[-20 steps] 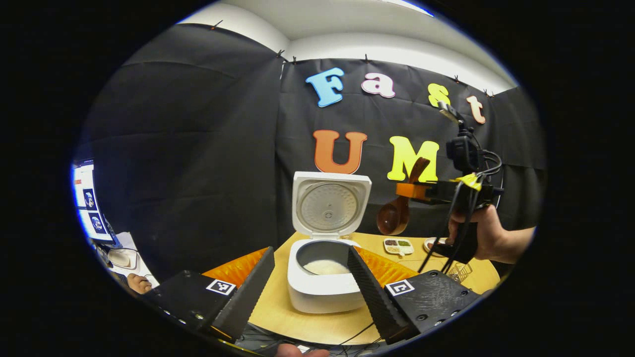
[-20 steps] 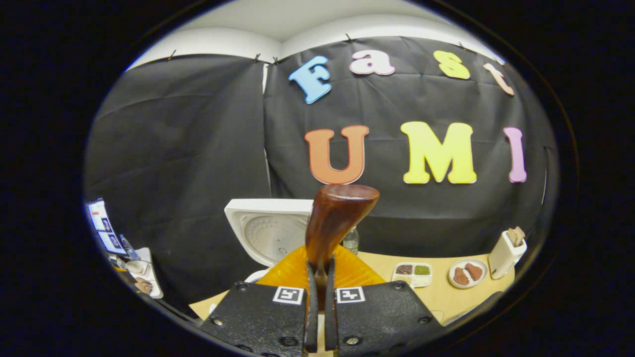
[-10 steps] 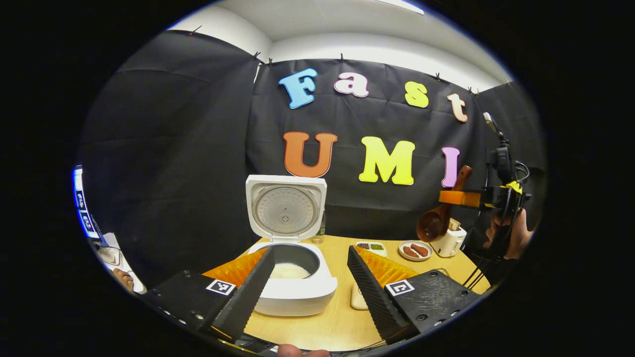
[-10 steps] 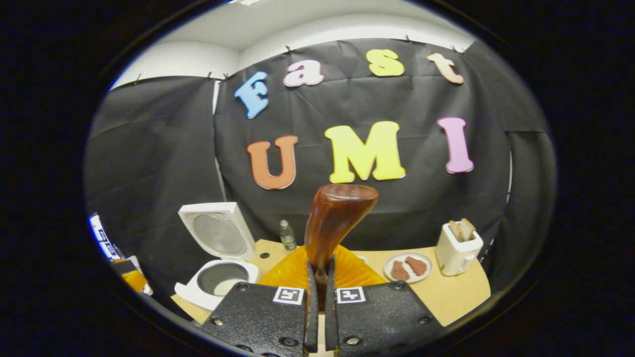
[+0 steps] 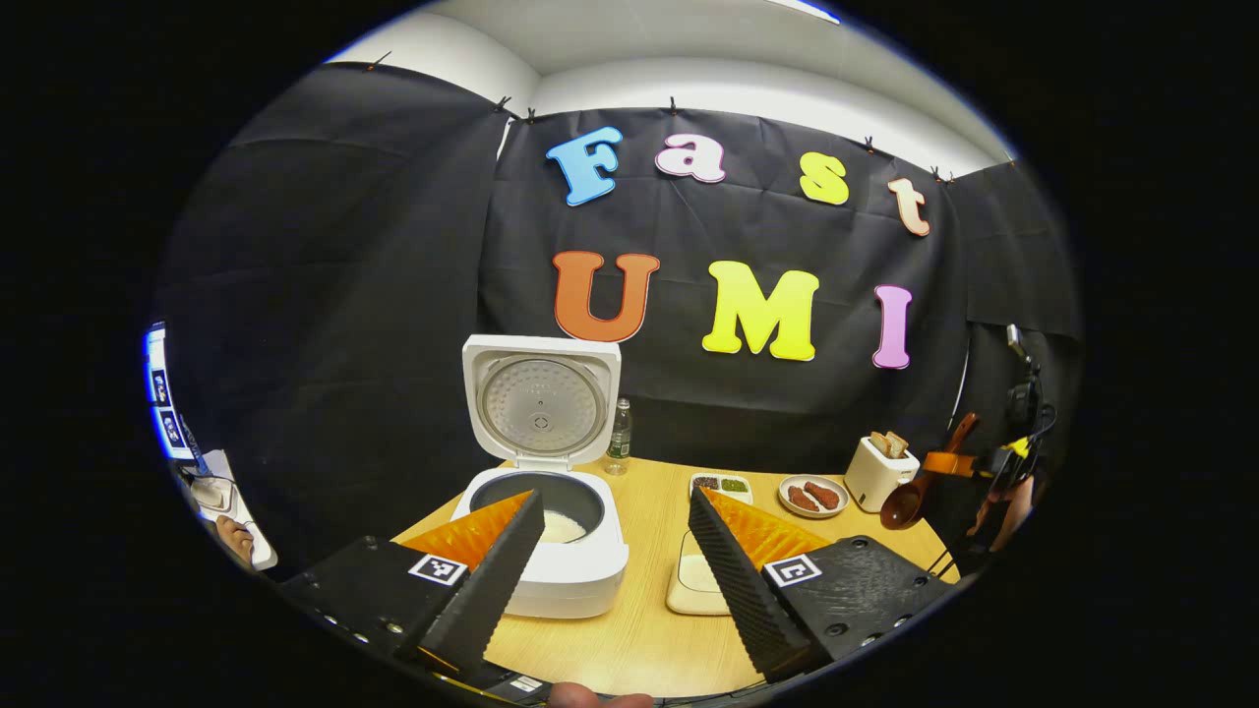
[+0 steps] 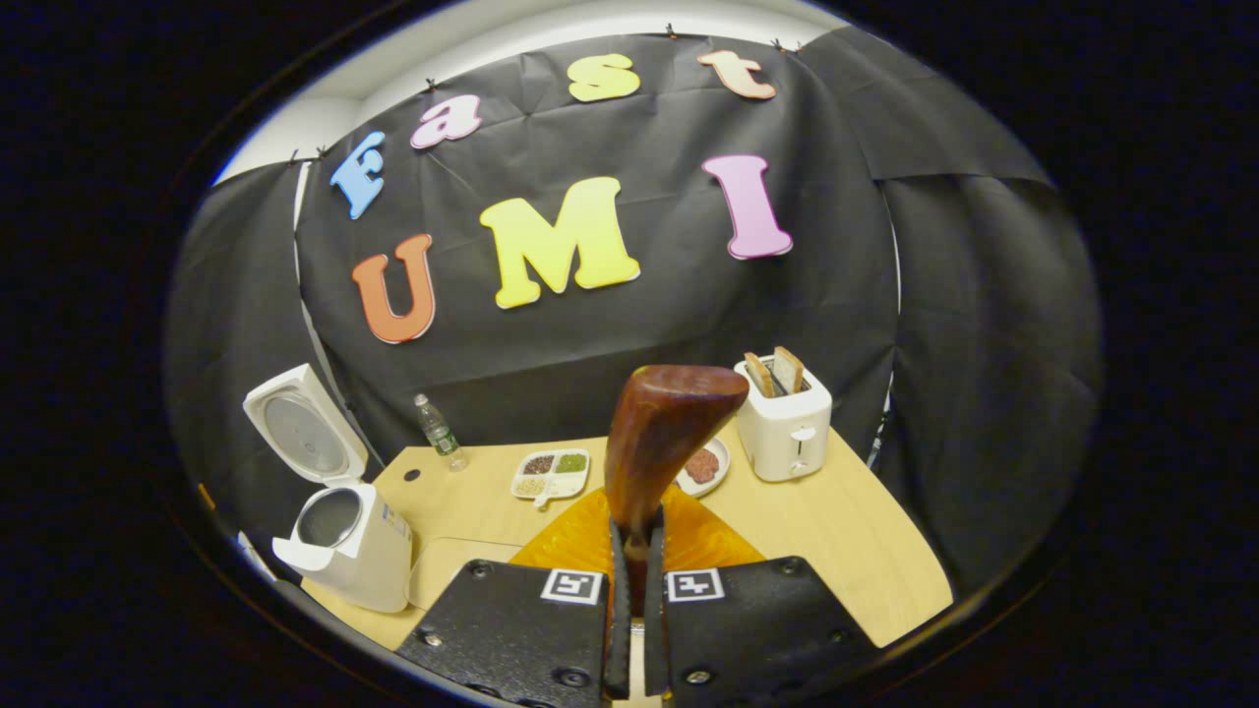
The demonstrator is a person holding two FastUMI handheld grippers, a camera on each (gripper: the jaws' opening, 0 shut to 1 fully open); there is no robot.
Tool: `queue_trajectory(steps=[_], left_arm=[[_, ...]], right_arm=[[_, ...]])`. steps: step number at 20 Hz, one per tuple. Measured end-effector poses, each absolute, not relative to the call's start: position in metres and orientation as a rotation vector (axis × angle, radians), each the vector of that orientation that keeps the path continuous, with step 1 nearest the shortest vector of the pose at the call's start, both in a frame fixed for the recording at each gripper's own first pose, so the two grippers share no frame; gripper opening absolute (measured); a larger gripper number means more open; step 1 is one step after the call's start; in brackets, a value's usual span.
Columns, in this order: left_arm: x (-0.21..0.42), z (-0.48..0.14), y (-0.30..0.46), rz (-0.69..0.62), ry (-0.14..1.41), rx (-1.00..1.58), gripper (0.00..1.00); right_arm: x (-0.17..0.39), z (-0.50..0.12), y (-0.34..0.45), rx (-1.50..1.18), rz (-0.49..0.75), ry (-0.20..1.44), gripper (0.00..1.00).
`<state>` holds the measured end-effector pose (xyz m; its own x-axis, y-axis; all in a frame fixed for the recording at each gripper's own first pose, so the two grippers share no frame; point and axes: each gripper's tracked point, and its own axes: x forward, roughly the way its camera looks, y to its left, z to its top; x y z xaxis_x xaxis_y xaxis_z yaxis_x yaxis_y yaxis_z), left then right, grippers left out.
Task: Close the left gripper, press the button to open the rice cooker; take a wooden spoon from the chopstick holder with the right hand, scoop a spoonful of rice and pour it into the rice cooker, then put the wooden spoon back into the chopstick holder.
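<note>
Two grippers in play; rice cooker as my landmark, lid up, rice in the pot. Nearest it, my left gripper hangs with jaws spread wide, holding nothing. Right of the cooker: tray of rice, then toaster. Far right, my right gripper is clamped on the wooden spoon, bowl hanging down in the left gripper view. Judging: pour done, spoon return in hand. Next I need the chopstick holder, which I can't make out. Right gripper view adds the toaster's front lever.
</note>
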<state>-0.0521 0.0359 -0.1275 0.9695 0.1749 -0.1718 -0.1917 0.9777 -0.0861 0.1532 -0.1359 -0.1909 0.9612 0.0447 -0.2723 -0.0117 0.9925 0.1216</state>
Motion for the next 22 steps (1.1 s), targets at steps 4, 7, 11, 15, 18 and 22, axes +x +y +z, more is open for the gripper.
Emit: queue_trajectory(steps=[4,7,11,15,18,22], left_arm=[[-0.058,-0.128,0.026,0.199,0.188,-0.069,0.94],[-0.063,-0.127,0.024,0.217,0.198,-0.065,0.94],[-0.068,-0.128,0.032,0.25,0.214,-0.058,0.94],[-0.072,-0.128,0.037,0.274,0.23,-0.062,0.94],[-0.074,-0.132,0.04,0.277,0.251,-0.057,0.94],[-0.068,-0.129,0.041,0.269,0.246,-0.056,0.94]], right_arm=[[0.174,-0.233,-0.14,0.151,0.012,0.322,0.11],[0.184,-0.263,-0.14,0.181,0.0,0.364,0.11],[0.195,-0.295,-0.143,0.167,-0.021,0.395,0.11],[0.2,-0.323,-0.141,0.169,-0.035,0.424,0.12],[0.202,-0.331,-0.137,0.168,-0.031,0.42,0.12],[0.201,-0.338,-0.139,0.185,-0.048,0.428,0.16]])
